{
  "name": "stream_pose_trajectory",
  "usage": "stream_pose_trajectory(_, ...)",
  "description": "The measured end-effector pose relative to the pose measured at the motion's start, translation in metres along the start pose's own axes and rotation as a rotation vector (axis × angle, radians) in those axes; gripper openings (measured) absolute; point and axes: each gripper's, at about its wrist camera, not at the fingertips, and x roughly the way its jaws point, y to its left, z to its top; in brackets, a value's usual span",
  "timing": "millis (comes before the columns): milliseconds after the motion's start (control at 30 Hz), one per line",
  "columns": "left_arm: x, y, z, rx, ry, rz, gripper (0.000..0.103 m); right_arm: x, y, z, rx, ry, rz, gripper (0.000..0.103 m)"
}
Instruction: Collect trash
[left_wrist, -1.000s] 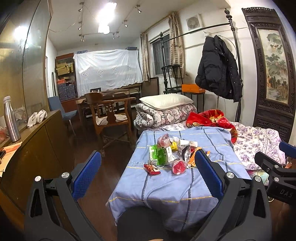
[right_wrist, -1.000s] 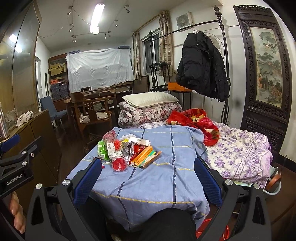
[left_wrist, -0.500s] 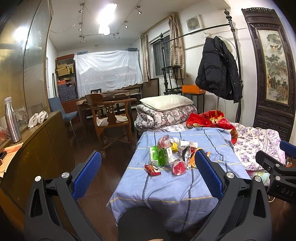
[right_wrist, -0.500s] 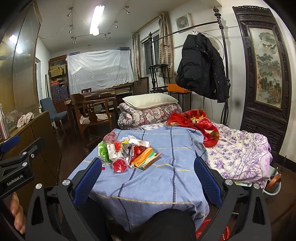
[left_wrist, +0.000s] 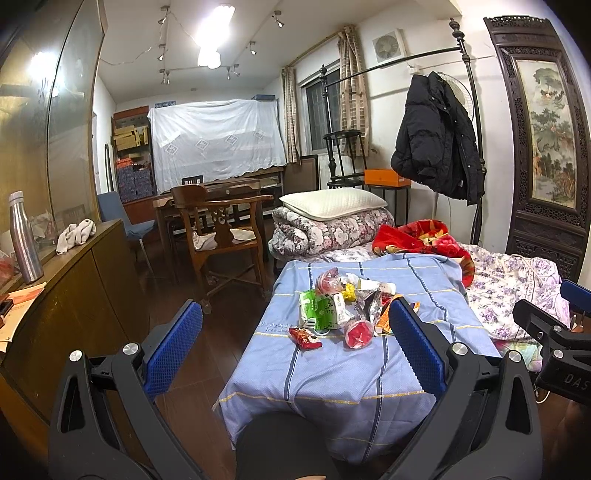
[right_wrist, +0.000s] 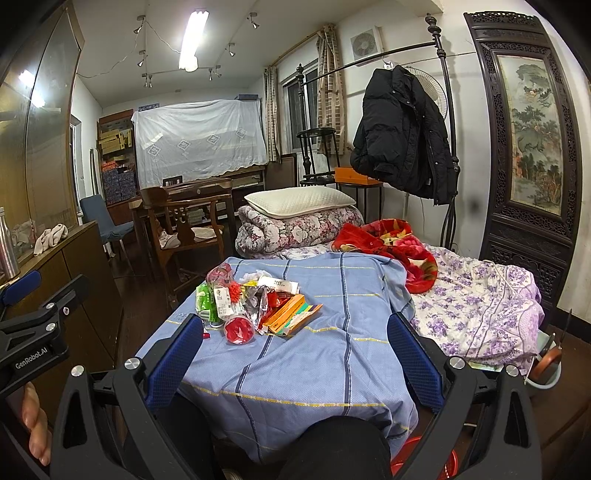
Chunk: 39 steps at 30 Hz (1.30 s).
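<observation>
A pile of trash (left_wrist: 343, 306) lies on a blue checked cloth (left_wrist: 332, 376) over a low table: green packets (left_wrist: 321, 306), a red snack wrapper (left_wrist: 304, 338), a red round cup (left_wrist: 358, 332), silver foil, and an orange box (right_wrist: 291, 314). The pile also shows in the right wrist view (right_wrist: 255, 302). My left gripper (left_wrist: 295, 350) is open and empty, held back from the table's near edge. My right gripper (right_wrist: 295, 354) is open and empty, over the cloth's near part, to the right of the pile.
A wooden sideboard (left_wrist: 74, 295) with a steel bottle (left_wrist: 24, 236) runs along the left. A wooden chair (left_wrist: 221, 236) stands beyond the table. A bed with floral bedding (right_wrist: 480, 306) and a red blanket (right_wrist: 388, 243) lies to the right. A red bin rim (right_wrist: 424, 458) shows under the table.
Both views have shifted only slightly; the grippers stay open and nothing on the table has moved.
</observation>
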Motion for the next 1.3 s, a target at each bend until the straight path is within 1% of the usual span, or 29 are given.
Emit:
stream_pose_trajectory(367, 0.0, 0.0, -0.001, 0.005, 0.007, 0.004, 0.097, 0.0, 0.0, 0.003, 0.004, 0.009, 0.001, 0.097)
stream_pose_trajectory(500, 0.015, 0.006, -0.003, 0.01, 0.031, 0.012, 0.097, 0.012, -0.002, 0.0, 0.013, 0.041, 0.002, 0.097)
stream_pose_trajectory(567, 0.031, 0.011, -0.006, 0.0, 0.065, 0.017, 0.097, 0.023, -0.004, -0.005, 0.015, 0.061, -0.013, 0.097)
stream_pose_trajectory(633, 0.05, 0.02, -0.011, -0.03, 0.115, 0.011, 0.097, 0.038, -0.007, -0.012, 0.028, 0.093, -0.02, 0.097)
stream_pose_trajectory(767, 0.089, 0.035, -0.028, -0.073, 0.181, 0.015, 0.097, 0.081, -0.019, -0.032, 0.086, 0.18, 0.012, 0.097)
stream_pose_trajectory(867, 0.127, 0.039, -0.054, -0.093, 0.267, -0.003, 0.097, 0.114, -0.023, -0.053, 0.108, 0.243, 0.025, 0.097)
stream_pose_trajectory(1000, 0.163, 0.034, -0.084, -0.106, 0.35, -0.037, 0.097, 0.15, -0.019, -0.076, 0.13, 0.301, 0.063, 0.097)
stream_pose_trajectory(1133, 0.193, 0.022, -0.101, -0.08, 0.387, -0.062, 0.097, 0.178, -0.012, -0.081, 0.147, 0.298, 0.085, 0.097)
stream_pose_trajectory(1233, 0.213, 0.015, -0.101, -0.049, 0.381, -0.055, 0.097, 0.194, -0.012, -0.076, 0.161, 0.273, 0.097, 0.097)
stream_pose_trajectory(1300, 0.228, 0.014, -0.097, -0.051, 0.386, -0.054, 0.097, 0.206, -0.012, -0.071, 0.155, 0.26, 0.09, 0.097)
